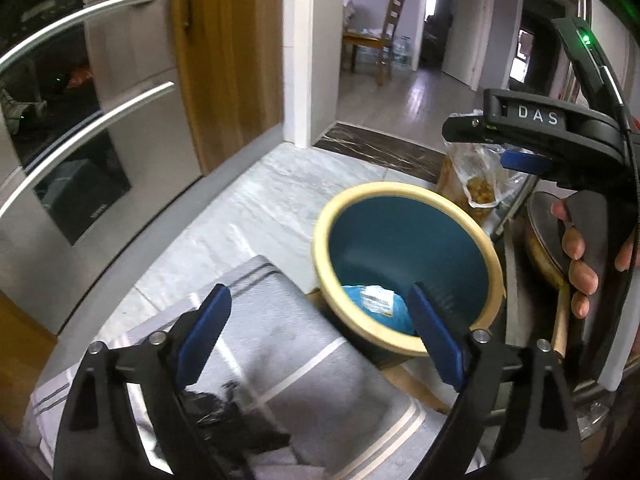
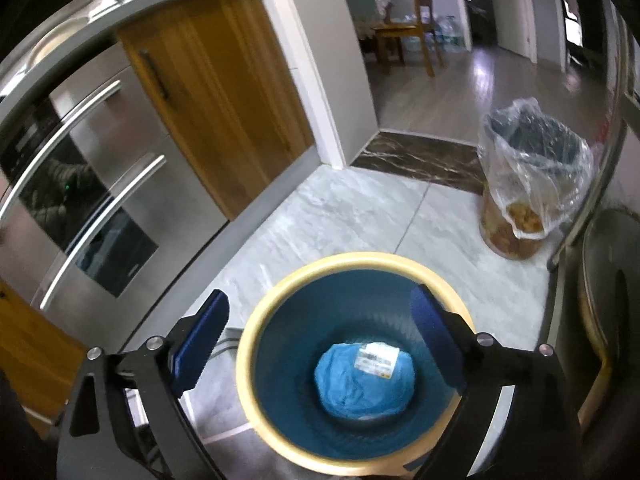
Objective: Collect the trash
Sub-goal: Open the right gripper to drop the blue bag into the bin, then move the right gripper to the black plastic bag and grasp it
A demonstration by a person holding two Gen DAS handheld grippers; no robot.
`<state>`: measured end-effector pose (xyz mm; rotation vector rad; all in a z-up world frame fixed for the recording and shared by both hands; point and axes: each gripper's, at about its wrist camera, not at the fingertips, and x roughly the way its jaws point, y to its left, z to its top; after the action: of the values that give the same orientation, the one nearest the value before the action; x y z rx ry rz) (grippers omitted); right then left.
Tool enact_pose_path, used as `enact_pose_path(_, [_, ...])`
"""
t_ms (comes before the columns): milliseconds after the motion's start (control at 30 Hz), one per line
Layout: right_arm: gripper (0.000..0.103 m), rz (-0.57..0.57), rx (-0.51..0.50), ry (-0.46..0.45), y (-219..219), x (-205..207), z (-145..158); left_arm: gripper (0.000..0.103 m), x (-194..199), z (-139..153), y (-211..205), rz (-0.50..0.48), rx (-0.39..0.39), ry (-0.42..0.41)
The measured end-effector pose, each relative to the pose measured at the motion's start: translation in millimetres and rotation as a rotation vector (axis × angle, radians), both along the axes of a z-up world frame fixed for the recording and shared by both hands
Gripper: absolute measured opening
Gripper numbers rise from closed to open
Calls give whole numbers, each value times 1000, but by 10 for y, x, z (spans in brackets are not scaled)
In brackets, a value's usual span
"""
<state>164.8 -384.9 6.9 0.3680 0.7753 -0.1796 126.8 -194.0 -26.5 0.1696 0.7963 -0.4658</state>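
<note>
Kitchen floor, pale marble-look tiles [image 2: 352,208]. Bin [image 2: 260,364]: round, cream rim, dark teal inside, standing on the tiles; seen from above in the right wrist view, from the side and above in the left. Trash [image 2: 362,378]: one crumpled blue bag with a white printed label, lying on the bottom of the bin, touching neither claw. Left gripper [image 1: 318,332]: black frame, blue pads, jaws spread wide with nothing between them; its left pad over a grey striped cloth [image 1: 280,320], its right pad over the near rim of the bin. Cloth: folded, white and dark stripes, just beside the bin on its left; a crumpled black item [image 1: 224,412] lies on it, kind not clear. Right gripper [image 2: 320,334]: same make, jaws spread wide, empty, above the mouth of the bin with the trash seen between the pads but far below them; in the left wrist view it shows at the right edge, held by a hand [image 1: 580,256]. Second bin [image 2: 532,176]: lined with a clear plastic bag holding yellow-brown scraps, near the dark marble threshold [image 2: 416,156], well apart from the first. Oven [image 2: 80,200]: steel, two bar handles, along the left edge of the floor. Wooden cabinet door [image 2: 216,92] beside it. Wooden chair [image 2: 420,20] in the room past the doorway.
</note>
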Motion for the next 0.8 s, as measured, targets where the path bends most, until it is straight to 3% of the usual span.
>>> enact_pose_path(467, [93, 116, -42, -40, 607, -208, 291, 95, -585, 571, 881, 101, 29, -85])
enact_pose_path(800, [94, 122, 65, -29, 948, -436, 347, 96, -916, 643, 1716, 239, 36, -86])
